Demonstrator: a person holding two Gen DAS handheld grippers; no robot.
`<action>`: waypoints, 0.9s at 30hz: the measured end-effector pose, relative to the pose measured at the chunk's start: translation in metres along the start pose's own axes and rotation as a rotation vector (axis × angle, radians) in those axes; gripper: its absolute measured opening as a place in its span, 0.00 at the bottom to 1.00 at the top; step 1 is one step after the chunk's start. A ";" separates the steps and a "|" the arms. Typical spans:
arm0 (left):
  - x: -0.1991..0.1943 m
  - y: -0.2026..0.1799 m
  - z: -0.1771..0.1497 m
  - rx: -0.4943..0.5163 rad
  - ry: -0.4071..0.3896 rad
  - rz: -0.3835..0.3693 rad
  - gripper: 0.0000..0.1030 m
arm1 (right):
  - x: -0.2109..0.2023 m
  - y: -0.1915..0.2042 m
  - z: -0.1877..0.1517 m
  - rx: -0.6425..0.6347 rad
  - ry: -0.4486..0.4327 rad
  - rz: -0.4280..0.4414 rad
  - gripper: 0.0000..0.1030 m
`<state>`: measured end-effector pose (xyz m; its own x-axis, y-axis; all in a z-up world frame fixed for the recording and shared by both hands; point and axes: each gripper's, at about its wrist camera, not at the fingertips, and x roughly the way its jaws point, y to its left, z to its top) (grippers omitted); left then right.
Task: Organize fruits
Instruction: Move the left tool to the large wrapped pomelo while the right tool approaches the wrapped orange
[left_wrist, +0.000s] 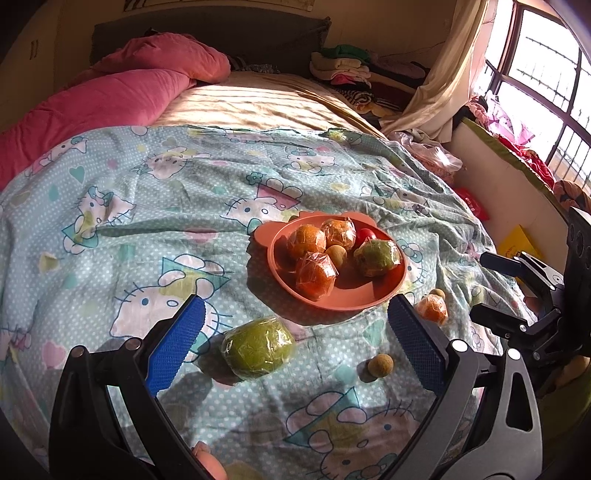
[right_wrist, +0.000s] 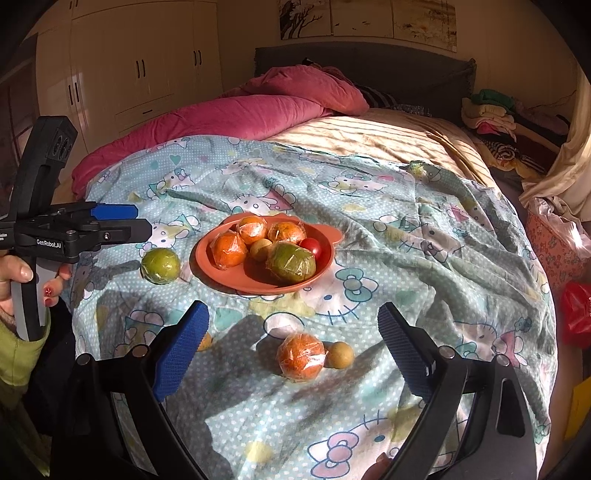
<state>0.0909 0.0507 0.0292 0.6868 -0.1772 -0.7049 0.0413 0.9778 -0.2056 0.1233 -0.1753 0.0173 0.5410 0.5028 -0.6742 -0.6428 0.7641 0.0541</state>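
An orange plate (left_wrist: 354, 301) (right_wrist: 207, 271) on the bed holds three wrapped oranges, a wrapped green fruit (left_wrist: 377, 257) (right_wrist: 291, 263), a small brown fruit and a red tomato (right_wrist: 311, 246). My left gripper (left_wrist: 293, 317) is open and empty above a wrapped green fruit (left_wrist: 258, 348) (right_wrist: 160, 266) lying on the sheet. A small brown fruit (left_wrist: 379, 364) lies right of it. My right gripper (right_wrist: 293, 325) is open and empty above a wrapped orange (right_wrist: 301, 356) (left_wrist: 432, 308) with a small brown fruit (right_wrist: 340, 355) touching it.
The fruit lies on a rumpled cartoon-print sheet (left_wrist: 147, 206) (right_wrist: 424, 258). A pink quilt (left_wrist: 110, 96) lies at the back left. Folded clothes (left_wrist: 343, 66) are stacked at the back right. The bed edge falls off on the right near a red bag (right_wrist: 576, 314).
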 end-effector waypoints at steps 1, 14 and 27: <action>0.001 0.001 -0.002 -0.001 0.006 0.005 0.90 | 0.001 0.000 -0.002 0.001 0.006 0.000 0.90; 0.004 0.010 -0.025 -0.007 0.064 0.029 0.90 | 0.006 0.004 -0.017 0.009 0.040 0.003 0.90; 0.015 0.015 -0.039 0.009 0.113 0.057 0.90 | 0.018 0.006 -0.032 0.036 0.103 0.028 0.89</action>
<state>0.0738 0.0585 -0.0112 0.6023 -0.1326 -0.7872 0.0113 0.9874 -0.1576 0.1120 -0.1748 -0.0186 0.4633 0.4809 -0.7444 -0.6361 0.7653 0.0986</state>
